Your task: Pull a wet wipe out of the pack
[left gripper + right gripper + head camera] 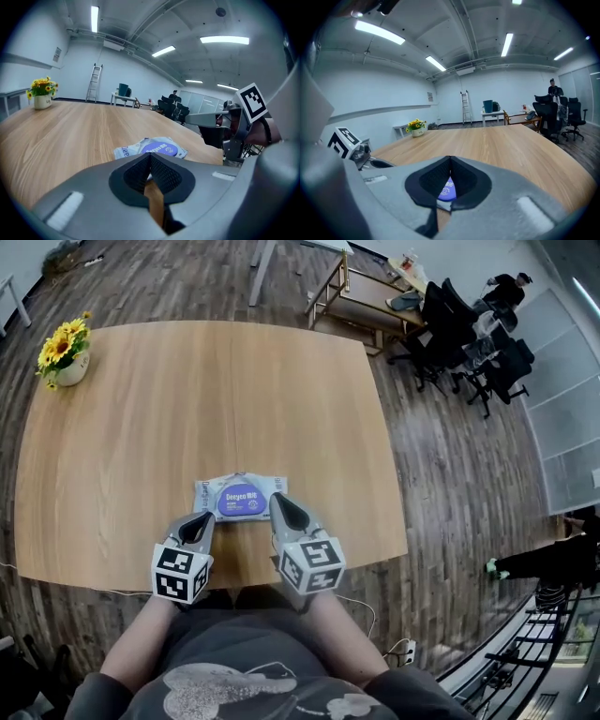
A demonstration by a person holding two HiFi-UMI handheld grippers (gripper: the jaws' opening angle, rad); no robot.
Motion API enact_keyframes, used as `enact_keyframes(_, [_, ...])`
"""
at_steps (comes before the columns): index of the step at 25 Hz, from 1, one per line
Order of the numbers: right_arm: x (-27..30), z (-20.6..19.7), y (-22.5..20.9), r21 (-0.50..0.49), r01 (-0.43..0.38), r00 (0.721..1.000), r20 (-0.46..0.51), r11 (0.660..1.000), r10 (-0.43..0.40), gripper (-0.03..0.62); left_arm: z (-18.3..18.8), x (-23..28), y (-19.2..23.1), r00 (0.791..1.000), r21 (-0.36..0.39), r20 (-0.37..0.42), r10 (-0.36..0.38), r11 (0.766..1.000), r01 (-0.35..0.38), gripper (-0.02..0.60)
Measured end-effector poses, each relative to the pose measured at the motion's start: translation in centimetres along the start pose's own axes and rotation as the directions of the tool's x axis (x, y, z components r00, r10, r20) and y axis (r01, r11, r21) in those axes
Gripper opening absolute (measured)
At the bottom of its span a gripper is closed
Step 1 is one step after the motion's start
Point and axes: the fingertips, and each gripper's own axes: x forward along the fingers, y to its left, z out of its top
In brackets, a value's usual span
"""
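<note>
A flat wet wipe pack (240,497) with a purple oval label lies on the wooden table (187,409) near its front edge. My left gripper (205,518) hovers just short of the pack's near left corner, jaws shut and empty. My right gripper (277,501) is at the pack's near right end, also shut with nothing held. In the left gripper view the wet wipe pack (151,147) lies just beyond the closed tips (149,157). In the right gripper view a sliver of the wet wipe pack's purple label (447,192) shows under the closed tips (450,162).
A pot of yellow flowers (64,351) stands at the table's far left corner. Office chairs (469,334) and a bench (356,296) stand beyond the table's far right. A person (544,563) stands on the floor at the right.
</note>
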Motion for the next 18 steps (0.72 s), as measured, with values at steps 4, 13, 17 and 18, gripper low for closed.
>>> enact_keyframes(4, [1.0,-0.7,0.1,-0.056,-0.044,0.998,-0.053,0.997,0.041,-0.009,-1.0,1.4,0.3,0.997,-0.005,-0.082,-0.003,1.0,0.002,0.018])
enact_keyframes(13, [3.1,-2.5,0.2,-0.08,-0.165,0.975,-0.165,0.983,0.151,-0.009,-2.7,2.9,1.2,0.979,-0.071,-0.202,0.024,0.997,-0.039,0.018])
enact_keyframes(17, [3.7,-2.9,0.2,-0.085,-0.194,0.966,-0.191,0.977,0.175,-0.009,-3.6,3.3,1.4,0.967,-0.087,-0.254,0.033,0.995,-0.057,0.018])
enact_keyframes(18, [3.9,-3.0,0.2,-0.094,-0.202,0.963,-0.199,0.975,0.181,-0.009,-3.7,3.3,1.5,0.964,-0.092,-0.264,0.036,0.994,-0.063,0.018])
